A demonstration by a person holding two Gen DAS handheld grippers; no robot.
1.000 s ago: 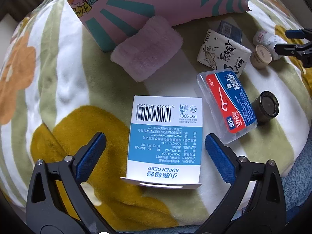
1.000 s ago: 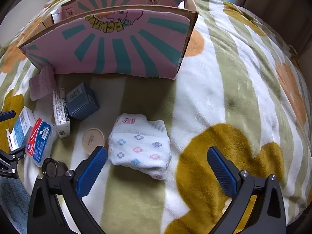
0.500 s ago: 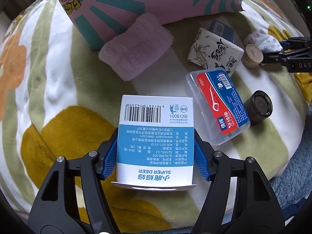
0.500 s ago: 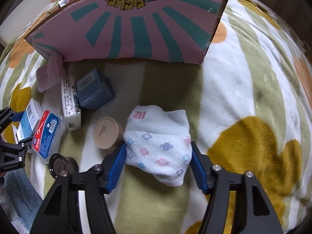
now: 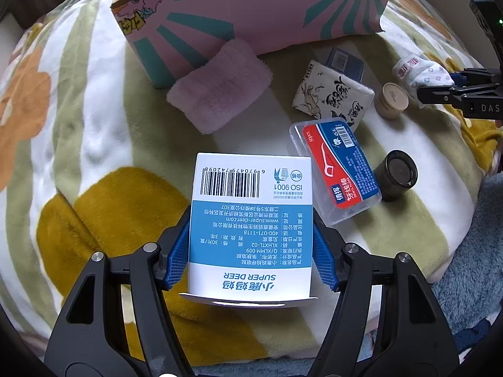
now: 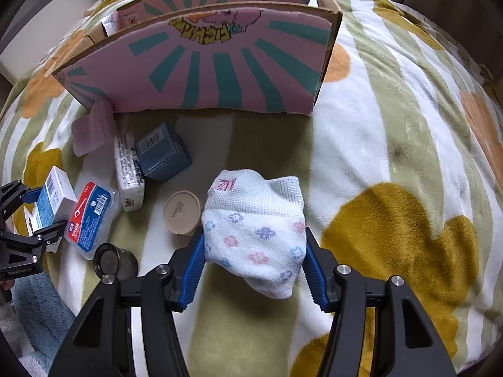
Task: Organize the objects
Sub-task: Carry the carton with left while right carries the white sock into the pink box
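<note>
My left gripper [image 5: 251, 254] is shut on a blue and white carton [image 5: 251, 226] with a barcode, lifted a little off the flowered blanket. It also shows in the right wrist view [image 6: 52, 201]. My right gripper [image 6: 253, 260] is shut on a rolled white sock [image 6: 256, 229] with small flower prints. The sock also shows in the left wrist view [image 5: 418, 70]. A pink cardboard box [image 6: 201, 72] with teal rays stands open at the back, also in the left wrist view [image 5: 239, 15].
On the blanket lie a pink towel [image 5: 220, 88], a printed tissue pack [image 5: 333, 95], a dark blue box [image 6: 162, 152], a floss-pick case [image 5: 336, 169], a beige cup [image 6: 184, 212] and a dark round jar [image 5: 396, 174]. A blue rug [image 5: 465, 270] lies beside.
Both grippers have shut: the left on the carton, the right on the sock. Both views have moved closer in and risen slightly.
</note>
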